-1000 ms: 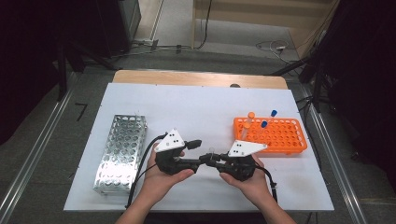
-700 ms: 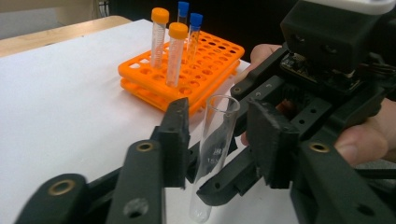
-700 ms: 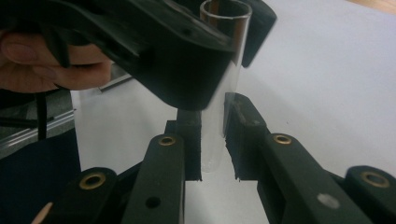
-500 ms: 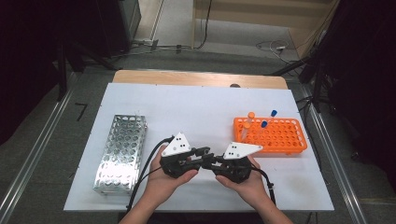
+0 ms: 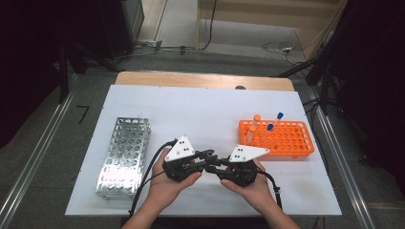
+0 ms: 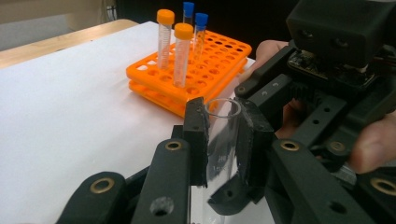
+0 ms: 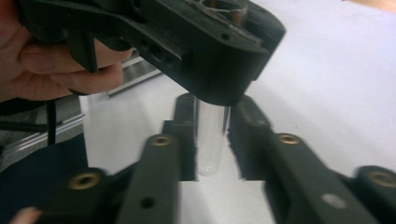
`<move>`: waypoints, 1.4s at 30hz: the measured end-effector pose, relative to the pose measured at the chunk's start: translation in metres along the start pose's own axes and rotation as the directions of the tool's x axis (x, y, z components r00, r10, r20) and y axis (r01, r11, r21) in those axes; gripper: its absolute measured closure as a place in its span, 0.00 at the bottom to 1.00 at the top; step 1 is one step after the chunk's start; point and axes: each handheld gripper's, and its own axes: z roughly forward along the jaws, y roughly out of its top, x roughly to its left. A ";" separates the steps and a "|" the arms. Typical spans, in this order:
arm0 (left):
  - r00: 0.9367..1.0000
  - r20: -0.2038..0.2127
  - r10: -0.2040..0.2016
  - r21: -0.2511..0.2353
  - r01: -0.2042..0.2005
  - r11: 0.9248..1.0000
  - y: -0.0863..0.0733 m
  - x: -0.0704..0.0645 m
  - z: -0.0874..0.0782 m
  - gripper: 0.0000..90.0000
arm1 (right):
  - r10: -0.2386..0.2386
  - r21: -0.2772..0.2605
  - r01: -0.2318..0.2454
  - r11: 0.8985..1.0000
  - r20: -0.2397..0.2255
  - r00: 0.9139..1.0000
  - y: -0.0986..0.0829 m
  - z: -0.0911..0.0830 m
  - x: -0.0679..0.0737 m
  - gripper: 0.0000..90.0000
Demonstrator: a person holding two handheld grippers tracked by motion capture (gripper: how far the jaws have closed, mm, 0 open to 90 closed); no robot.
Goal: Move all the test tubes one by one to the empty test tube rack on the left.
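A clear, uncapped tube (image 6: 223, 140) stands upright between my left gripper's (image 6: 224, 135) pads, which are shut on it just below its rim. In the right gripper view the same tube (image 7: 209, 140) hangs beneath the left gripper's housing (image 7: 205, 42). My right gripper (image 7: 212, 135) closes on its lower part, the pads against its sides. In the high view both grippers meet tip to tip near the table's front middle, left gripper (image 5: 207, 156) and right gripper (image 5: 213, 167), each held in a hand.
An orange rack (image 5: 291, 139) stands at the right with three capped tubes (image 5: 257, 123), orange and blue caps (image 6: 183, 31). A metal rack (image 5: 124, 155) lies at the left. The white table top (image 5: 200, 109) has a wooden strip at its far edge.
Both grippers have shifted slightly and drawn closer together, so that their tips now overlap at the tube.
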 end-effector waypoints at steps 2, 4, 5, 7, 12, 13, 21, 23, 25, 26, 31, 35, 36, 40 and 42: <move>1.000 -0.005 0.000 -0.006 0.000 1.000 0.001 0.001 -0.001 0.85 | 0.004 -0.011 -0.004 1.000 0.007 1.000 0.000 -0.001 -0.001 0.60; 1.000 -0.013 -0.003 -0.010 0.003 1.000 0.001 0.003 -0.003 0.85 | 0.008 -0.026 -0.008 1.000 0.012 1.000 0.000 -0.003 -0.002 0.52; 1.000 -0.016 -0.004 -0.013 0.003 1.000 0.002 0.004 -0.004 0.85 | 0.008 -0.031 -0.008 0.999 0.012 1.000 0.000 -0.004 -0.002 0.48; 1.000 -0.023 -0.007 -0.013 0.007 1.000 0.002 0.006 -0.006 0.85 | 0.009 -0.039 -0.008 0.999 0.019 1.000 0.000 -0.006 -0.004 0.39; 0.999 -0.044 -0.020 -0.026 0.019 0.999 0.004 0.014 -0.013 0.85 | -0.002 -0.048 0.003 0.999 0.037 0.999 -0.002 -0.014 -0.007 0.15; 0.998 -0.049 -0.025 -0.031 0.023 0.999 0.004 0.015 -0.015 0.85 | -0.002 -0.048 0.004 0.999 0.042 0.999 -0.003 -0.015 -0.008 0.11; 0.995 -0.095 -0.036 -0.058 0.031 0.998 0.009 0.030 -0.028 0.85 | 0.019 -0.067 -0.016 0.998 0.047 0.999 -0.013 -0.031 -0.020 0.00; 0.993 -0.108 -0.044 -0.069 0.037 0.997 0.010 0.035 -0.032 0.85 | 0.023 -0.073 -0.019 0.997 0.051 0.998 -0.015 -0.035 -0.023 0.00; 0.991 -0.125 -0.053 -0.077 0.044 0.996 0.011 0.041 -0.037 0.85 | 0.030 -0.078 -0.025 0.997 0.061 0.998 -0.018 -0.041 -0.026 0.00; 0.990 -0.131 -0.057 -0.083 0.047 0.995 0.011 0.043 -0.040 0.85 | 0.030 -0.082 -0.024 0.996 0.065 0.997 -0.019 -0.043 -0.027 0.00; 0.982 -0.173 -0.081 -0.108 0.062 0.992 0.012 0.057 -0.053 0.85 | 0.053 -0.092 -0.044 0.995 0.096 0.994 -0.028 -0.058 -0.032 0.00; 0.972 -0.218 -0.088 -0.118 0.063 0.991 0.011 0.066 -0.062 0.85 | 0.069 -0.088 -0.059 0.994 0.119 0.990 -0.036 -0.069 -0.035 0.00; 0.970 -0.225 -0.096 -0.123 0.069 0.990 0.011 0.068 -0.064 0.85 | 0.066 -0.085 -0.056 0.995 0.124 0.990 -0.038 -0.071 -0.036 0.00; 0.958 -0.265 -0.111 -0.136 0.077 0.988 0.010 0.077 -0.073 0.85 | 0.075 -0.082 -0.063 0.995 0.150 0.986 -0.046 -0.081 -0.040 0.00; 0.950 -0.288 -0.120 -0.142 0.082 0.987 0.008 0.083 -0.078 0.85 | 0.073 -0.084 -0.060 0.995 0.172 0.982 -0.048 -0.085 -0.044 0.00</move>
